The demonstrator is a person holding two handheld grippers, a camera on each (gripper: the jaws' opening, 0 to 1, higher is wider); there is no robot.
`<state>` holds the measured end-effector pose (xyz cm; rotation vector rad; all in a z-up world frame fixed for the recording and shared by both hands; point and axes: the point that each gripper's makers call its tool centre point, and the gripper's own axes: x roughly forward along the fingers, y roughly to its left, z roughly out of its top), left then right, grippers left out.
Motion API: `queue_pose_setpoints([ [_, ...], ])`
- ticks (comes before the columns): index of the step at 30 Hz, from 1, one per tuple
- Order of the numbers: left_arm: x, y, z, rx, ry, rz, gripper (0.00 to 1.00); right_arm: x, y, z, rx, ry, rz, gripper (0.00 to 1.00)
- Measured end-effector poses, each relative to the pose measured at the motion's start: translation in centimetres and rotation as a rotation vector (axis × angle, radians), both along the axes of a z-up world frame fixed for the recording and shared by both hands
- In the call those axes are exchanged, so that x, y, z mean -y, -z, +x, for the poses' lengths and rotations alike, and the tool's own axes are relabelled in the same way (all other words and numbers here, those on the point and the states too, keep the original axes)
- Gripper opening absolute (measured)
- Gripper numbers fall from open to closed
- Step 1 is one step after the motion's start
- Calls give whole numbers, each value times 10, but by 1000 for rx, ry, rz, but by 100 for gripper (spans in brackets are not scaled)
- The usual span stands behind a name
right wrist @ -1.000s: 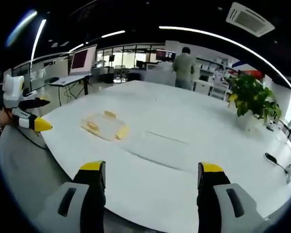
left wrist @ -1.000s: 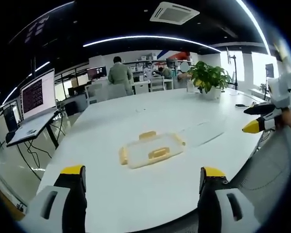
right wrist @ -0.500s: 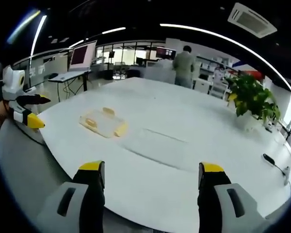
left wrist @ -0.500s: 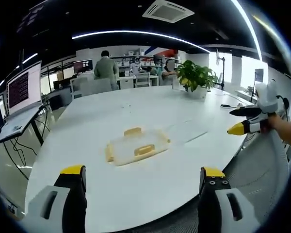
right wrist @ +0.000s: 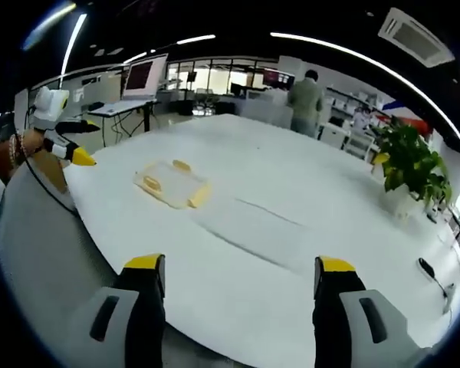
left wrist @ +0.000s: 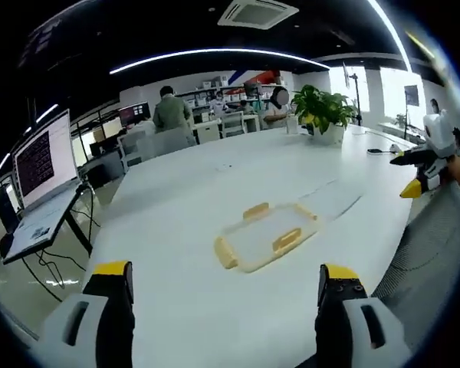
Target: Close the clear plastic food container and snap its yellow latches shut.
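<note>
Nothing is gripped yet; this looks like the approach, before any latch is touched. The left gripper [left wrist: 224, 307] has its jaws wide apart and empty, and the container [left wrist: 265, 238] lies ahead of them on the white table [left wrist: 176, 215], a little nearer the right jaw than the left. In the right gripper view the right gripper [right wrist: 241, 307] is likewise spread and empty, with the container [right wrist: 172, 184] well ahead and off beyond its left jaw. The lid seems to sit on the box already, though I cannot tell whether it is pressed home. Yellow latches [left wrist: 287, 240] show along the edges; whether they are snapped down is too small to judge.

Next, I'd say, both grippers must close in on the container, one steadying it while the other pushes a latch over the rim. Pressing square on the latch will matter, since a light box on a smooth top could slide.

Against the picture of half a second ago, the container sits further right and closer between the left jaws, and the laptop [left wrist: 42, 165] has come more into sight; that reads as the camera swinging, not the box moving. In the right gripper view the other gripper [right wrist: 69, 149] appears nearer the container than before
</note>
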<state>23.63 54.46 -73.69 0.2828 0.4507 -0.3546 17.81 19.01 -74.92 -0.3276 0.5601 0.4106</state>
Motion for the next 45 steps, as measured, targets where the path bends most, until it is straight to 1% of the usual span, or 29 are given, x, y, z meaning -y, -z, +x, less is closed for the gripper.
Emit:
queue_pose_setpoints([
  [1,0,0,3,2,5,0,98,-1,1,2,-16,-16,-28,79],
  [2,0,0,7,5,25,10,98,-3,-1,5,-8,-21,-30,79],
  [4,-4,0,13,8,31,31,98,-7,-5,12,7,-47,-41,80],
  [7,-9,-2,26,18,65,101,97,-13,-11,27,21,-96,-93,79],
  [9,-10,-4,33,34,76,125,97,-18,-15,37,41,-129,-116,79],
  [11,-10,-3,42,40,106,173,97,-25,-20,49,63,-181,-170,79],
  [14,-9,-3,51,49,136,231,96,-36,-24,65,91,-242,-222,78],
  [15,-8,-2,56,60,151,256,96,-39,-24,69,97,-251,-230,78],
  [17,-7,2,63,61,179,330,96,-47,-24,79,103,-281,-249,78],
  [18,-5,4,67,69,198,357,97,-54,-24,86,110,-303,-260,78],
  [19,-3,6,70,71,208,370,98,-58,-24,90,118,-330,-278,78],
  [20,0,10,72,62,222,383,97,-63,-22,96,129,-370,-315,79],
  [22,3,13,77,62,243,396,97,-66,-19,104,130,-393,-358,79],
  [24,5,16,83,66,259,418,97,-75,-18,113,138,-422,-371,79],
  [25,6,19,87,60,277,446,97,-78,-18,115,138,-435,-378,79],
  [26,7,21,89,59,285,452,97,-81,-17,118,137,-447,-386,79],
  [27,8,24,93,58,301,474,96,-87,-14,124,136,-472,-402,79],
  [29,10,28,97,60,336,516,96,-91,-11,127,134,-490,-418,79],
  [30,10,32,100,58,354,548,96,-95,-9,131,136,-506,-433,79],
  [34,16,39,106,58,401,583,95,-113,0,139,132,-564,-447,78],
  [37,21,47,111,63,449,632,95,-124,10,143,117,-605,-461,78],
  [38,23,49,113,72,474,665,94,-129,16,144,105,-626,-463,78],
  [40,26,52,116,80,503,696,93,-139,22,145,99,-664,-461,79],
  [43,30,58,118,63,532,694,93,-148,30,149,90,-708,-478,78],
  [45,33,62,119,43,547,674,93,-150,38,153,66,-726,-498,78],
])
